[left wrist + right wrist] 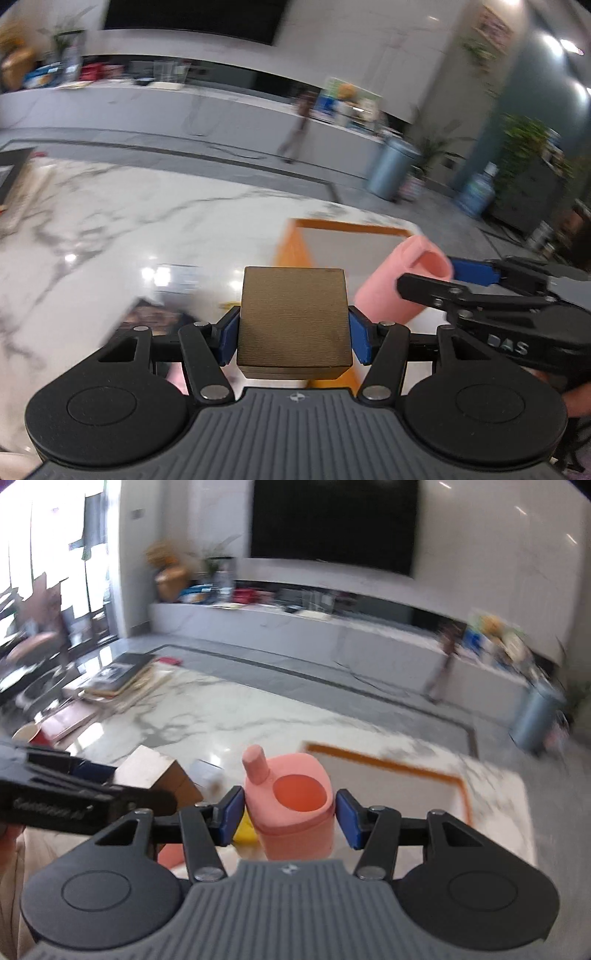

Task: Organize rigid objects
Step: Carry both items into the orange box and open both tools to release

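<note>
My left gripper is shut on a brown wooden block and holds it above the marble table. My right gripper is shut on a pink cup-shaped holder with a stub on its top. In the left wrist view the right gripper reaches in from the right with the pink holder. In the right wrist view the left gripper reaches in from the left with the block. An orange-rimmed tray lies ahead on the table; it also shows in the right wrist view.
The white marble table carries a stack of books and frames at far left, a paper cup, a small white box and a yellow item under the pink holder. A grey bin stands on the floor beyond.
</note>
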